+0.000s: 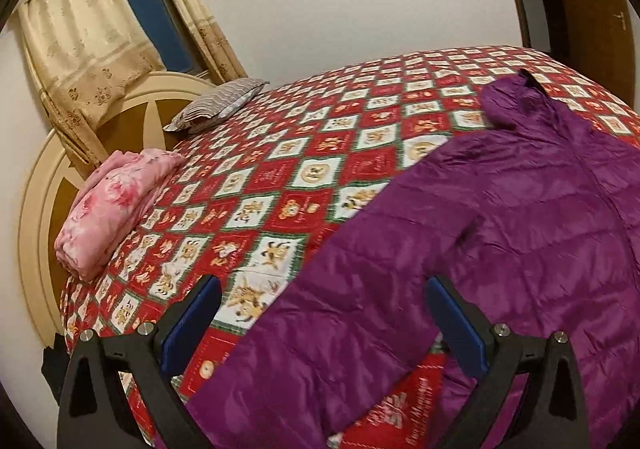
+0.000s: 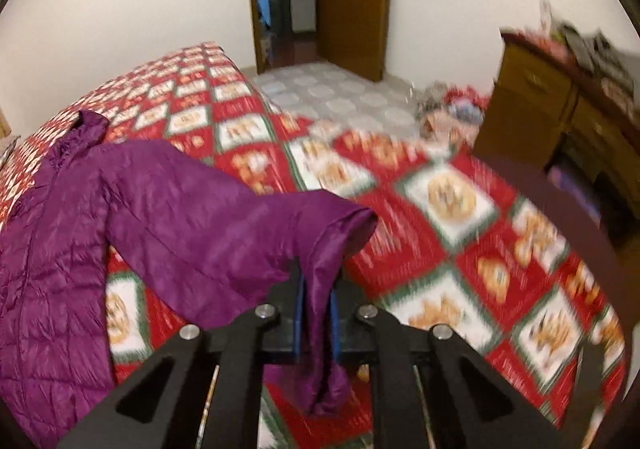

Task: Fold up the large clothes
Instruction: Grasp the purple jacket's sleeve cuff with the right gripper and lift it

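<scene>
Right claw pinching purple jacket sleeve; left claw agape; pink bedding nearby.

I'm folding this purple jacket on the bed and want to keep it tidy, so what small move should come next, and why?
Probably carry the right gripper inward to lay its sleeve across the purple jacket. Its jaws are shut on the sleeve's cuff, lifted off the quilt, while the left gripper is open over the other sleeve, holding nothing.
</scene>
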